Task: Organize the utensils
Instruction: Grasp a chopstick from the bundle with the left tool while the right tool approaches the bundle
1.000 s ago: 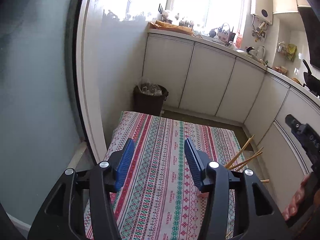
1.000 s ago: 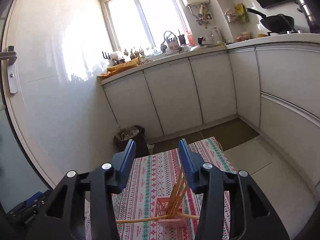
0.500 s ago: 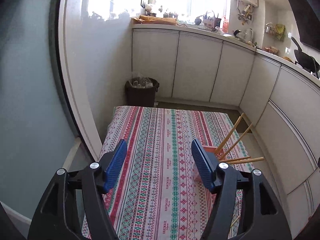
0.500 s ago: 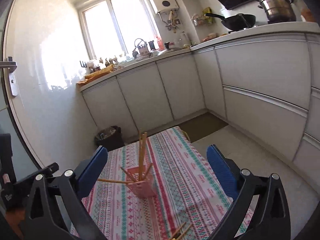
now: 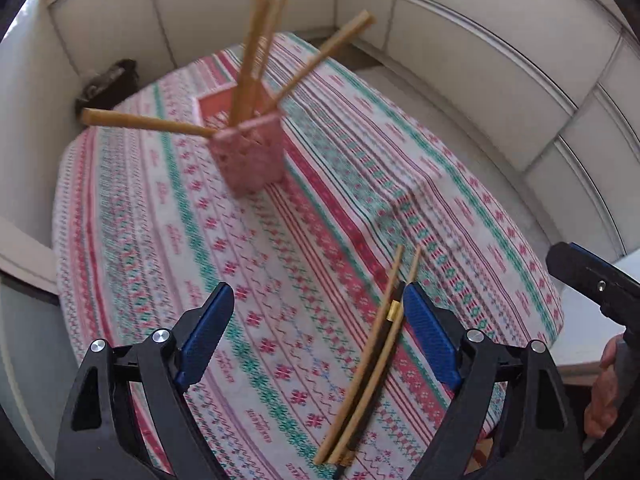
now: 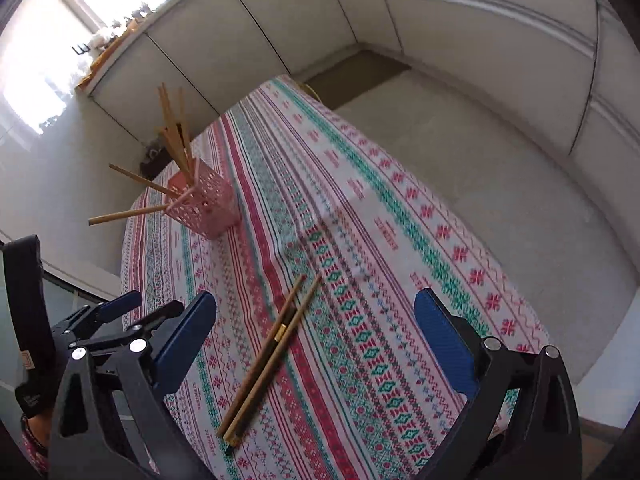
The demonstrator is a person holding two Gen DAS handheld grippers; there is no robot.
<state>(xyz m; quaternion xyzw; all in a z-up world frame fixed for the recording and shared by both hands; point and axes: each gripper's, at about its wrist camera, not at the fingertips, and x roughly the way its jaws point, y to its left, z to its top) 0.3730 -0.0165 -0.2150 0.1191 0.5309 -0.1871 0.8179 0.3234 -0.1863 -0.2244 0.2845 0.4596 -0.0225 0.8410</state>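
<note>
Both grippers have tipped down from the kitchen cabinets toward the table since a second ago, so the striped red, green and white patterned tablecloth [image 6: 360, 240] now fills each view. Loose on that cloth lies a small bundle of slim wooden chopsticks [image 6: 264, 356], with a dark stick with a brass band among them; these are what remains to be put away. Well beyond them, toward the far end of the cloth, stands the pink perforated plastic utensil holder [image 6: 208, 208], already bristling with several more wooden chopsticks that splay out at odd angles.

The left gripper [image 5: 316, 328] is opening with nothing pressed between its blue pads; the loose chopsticks lie just inside its right-hand jaw. The right gripper [image 6: 316, 336] stands fully apart, empty, straddling the same bundle from above.

Risks, as I judge them: both tools are aimed at one bundle, so they may collide or knock the sticks askew. Thin round sticks lying flat on cloth could roll or slip from the pads, or the pads could snag the fabric. At the holder, an incoming stick might hit the splayed ones and tip the light container.
</note>
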